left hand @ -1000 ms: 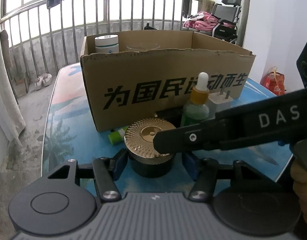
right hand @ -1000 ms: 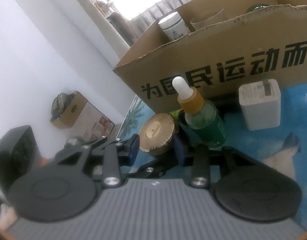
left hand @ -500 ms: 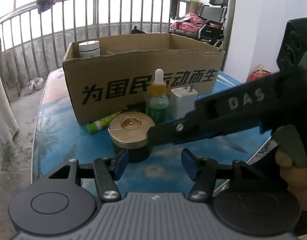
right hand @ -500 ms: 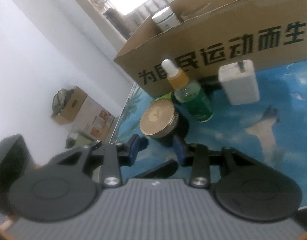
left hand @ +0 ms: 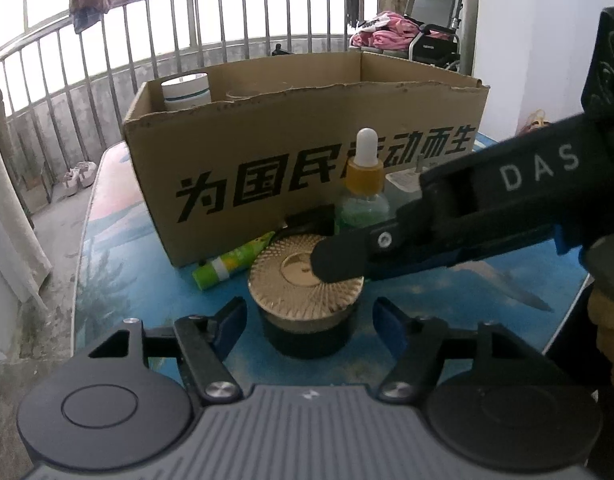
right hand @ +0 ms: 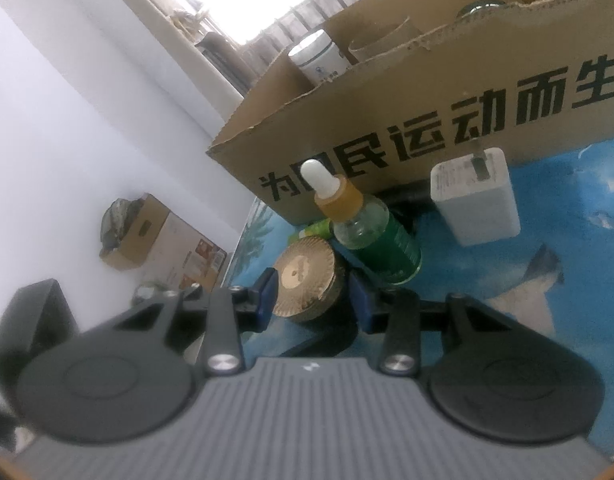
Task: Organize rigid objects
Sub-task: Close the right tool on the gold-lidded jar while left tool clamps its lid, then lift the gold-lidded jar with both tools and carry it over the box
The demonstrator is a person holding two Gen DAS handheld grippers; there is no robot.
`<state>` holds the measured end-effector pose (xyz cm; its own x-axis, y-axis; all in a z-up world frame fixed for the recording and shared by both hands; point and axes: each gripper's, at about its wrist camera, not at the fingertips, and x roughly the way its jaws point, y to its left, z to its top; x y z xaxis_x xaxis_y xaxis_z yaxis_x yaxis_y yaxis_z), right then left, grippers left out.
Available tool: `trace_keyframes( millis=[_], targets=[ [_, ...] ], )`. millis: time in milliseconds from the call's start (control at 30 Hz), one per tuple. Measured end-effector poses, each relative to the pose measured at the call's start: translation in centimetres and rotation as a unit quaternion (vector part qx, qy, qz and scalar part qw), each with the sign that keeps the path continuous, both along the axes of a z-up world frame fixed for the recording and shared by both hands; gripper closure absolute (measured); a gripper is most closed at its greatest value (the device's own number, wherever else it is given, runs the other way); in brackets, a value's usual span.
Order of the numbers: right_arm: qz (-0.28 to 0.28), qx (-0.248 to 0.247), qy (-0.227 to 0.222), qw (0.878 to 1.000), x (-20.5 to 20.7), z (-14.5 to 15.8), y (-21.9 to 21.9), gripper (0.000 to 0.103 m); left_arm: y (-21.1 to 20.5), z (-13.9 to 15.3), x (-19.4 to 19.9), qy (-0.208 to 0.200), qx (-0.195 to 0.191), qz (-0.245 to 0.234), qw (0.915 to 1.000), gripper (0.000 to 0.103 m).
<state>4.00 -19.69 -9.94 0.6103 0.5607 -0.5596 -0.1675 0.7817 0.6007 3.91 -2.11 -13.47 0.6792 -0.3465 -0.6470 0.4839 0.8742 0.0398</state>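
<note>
On blue printed tabletop (left hand: 119,280) by balcony railing (left hand: 147,20): cardboard box (left hand: 267,152), gold-lidded jar (left hand: 299,304).

Jar (left hand: 306,300): open table (left hand: 119,280) to its left and front. Behind, touching or nearly: dropper bottle (left hand: 363,196), green tube (left hand: 235,260), a black item, then the box (left hand: 307,152) wall. Charger (right hand: 473,208) stands right of the bottle, apart. Right gripper (right hand: 313,296) straddles the jar, reaching over its lid; left gripper (left hand: 307,320) spread wide before it.
</note>
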Motion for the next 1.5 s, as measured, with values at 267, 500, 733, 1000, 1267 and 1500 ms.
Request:
trace_keyframes(
  millis=[267,500,733,1000,1267,1500],
  targets=[
    [0.002,0.010,0.012,1.000,1.2,-1.3,0.5,0.061,-0.5,-0.4,0.7,0.001,-0.002,0.001,1.0000,0.038],
    [0.003,0.004,0.023,1.000,1.4,-1.1,1.0,0.060,-1.1,-0.2,0.6,0.007,0.000,0.011,0.9999,0.041],
    [0.001,0.002,0.032,0.999,0.7,-1.0,0.7,0.060,-1.8,-0.1,-0.2,0.015,0.001,0.014,0.9998,0.042],
    [0.000,0.002,0.041,0.999,-0.7,-0.9,-0.3,0.059,-2.7,0.1,-1.8,0.023,0.005,0.011,0.9997,0.043],
    [-0.005,-0.001,0.044,0.999,-2.6,-0.8,-1.1,0.058,-3.8,0.2,-3.2,0.026,0.009,0.007,0.9996,0.043],
    [-0.005,-0.004,0.046,0.999,-3.7,-0.6,-1.6,0.057,-4.1,0.2,-4.0,0.030,0.009,0.006,0.9995,0.043]
  ],
)
